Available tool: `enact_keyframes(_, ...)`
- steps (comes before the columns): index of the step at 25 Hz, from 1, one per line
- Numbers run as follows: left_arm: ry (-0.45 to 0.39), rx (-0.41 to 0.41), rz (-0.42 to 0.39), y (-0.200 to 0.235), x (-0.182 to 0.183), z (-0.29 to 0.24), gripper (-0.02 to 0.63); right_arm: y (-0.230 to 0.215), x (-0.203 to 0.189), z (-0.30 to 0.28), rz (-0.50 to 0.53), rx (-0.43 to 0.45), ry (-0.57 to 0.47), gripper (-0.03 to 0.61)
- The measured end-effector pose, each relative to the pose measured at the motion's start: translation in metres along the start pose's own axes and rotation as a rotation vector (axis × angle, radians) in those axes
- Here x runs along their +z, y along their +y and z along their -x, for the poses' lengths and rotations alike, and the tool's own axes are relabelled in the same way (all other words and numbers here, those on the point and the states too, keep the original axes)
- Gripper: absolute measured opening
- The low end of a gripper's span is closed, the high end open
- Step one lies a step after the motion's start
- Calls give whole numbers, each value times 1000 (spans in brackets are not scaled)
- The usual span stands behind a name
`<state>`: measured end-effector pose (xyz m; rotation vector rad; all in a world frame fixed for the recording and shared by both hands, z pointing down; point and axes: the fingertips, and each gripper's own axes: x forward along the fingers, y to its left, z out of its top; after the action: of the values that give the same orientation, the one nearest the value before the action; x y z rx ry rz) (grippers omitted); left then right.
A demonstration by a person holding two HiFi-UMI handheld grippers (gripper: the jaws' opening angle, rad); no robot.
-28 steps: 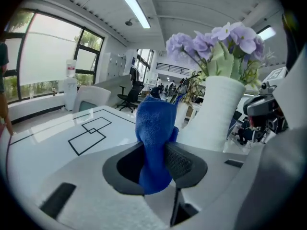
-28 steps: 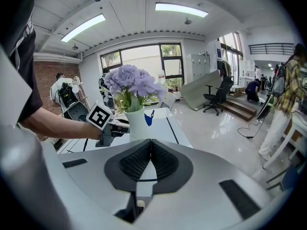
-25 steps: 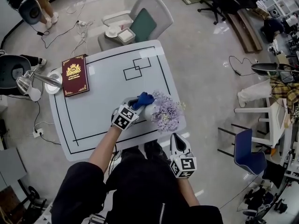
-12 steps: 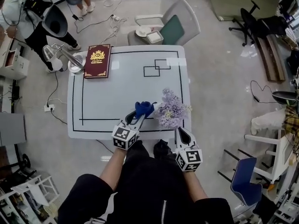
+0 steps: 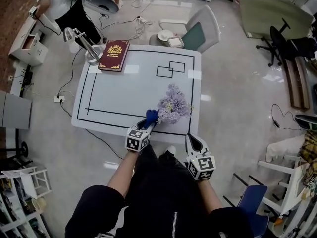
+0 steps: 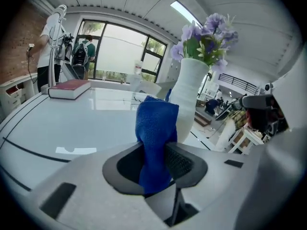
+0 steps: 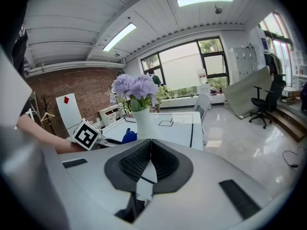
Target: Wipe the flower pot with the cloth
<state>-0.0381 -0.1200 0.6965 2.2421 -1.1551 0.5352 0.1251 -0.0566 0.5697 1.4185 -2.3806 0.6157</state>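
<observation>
A white vase-shaped flower pot (image 6: 190, 97) with purple flowers (image 5: 173, 104) stands near the table's front right corner. My left gripper (image 5: 147, 123) is shut on a blue cloth (image 6: 155, 140), whose bunched end (image 5: 151, 116) sits just left of the pot, close to its side. In the right gripper view the pot (image 7: 142, 123) and flowers (image 7: 135, 88) stand ahead on the table, with the cloth (image 7: 128, 136) low beside them. My right gripper (image 5: 193, 143) hangs off the table's front edge, shut and holding nothing.
A white table (image 5: 124, 93) with black outline marks carries a dark red book (image 5: 114, 55) and a desk lamp (image 5: 81, 41) at its far left corner. A chair (image 5: 195, 33) stands behind the table. People stand at the far left (image 5: 64, 4).
The view has pulled back from the table. My left gripper with the cloth has drawn back toward the front edge, now lying left of the pot instead of pressed against it. The right gripper stays off the table.
</observation>
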Motion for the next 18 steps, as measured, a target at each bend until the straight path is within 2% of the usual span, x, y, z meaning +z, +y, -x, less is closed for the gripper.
enact_keyframes(3,-55,-11,-7,-16,5,14,123,-8,-3,5,-5,14,-10,8)
enact_keyframes(8,-152,-147,12,-87,14,33,123,-16,-4,19,-14,25,-23,8)
enact_keyframes(11,-189,-188,18,-112,26,25,123,-23,-3,22,-19,23,-32,8)
enact_keyframes(14,-183,-176,83,-110,28,5,123,-29,-6,27,-19,15,-32,8)
enact_keyframes(18,-95,-112,165,-98,6,-21,123,-39,-15,36,-22,-1,-19,8)
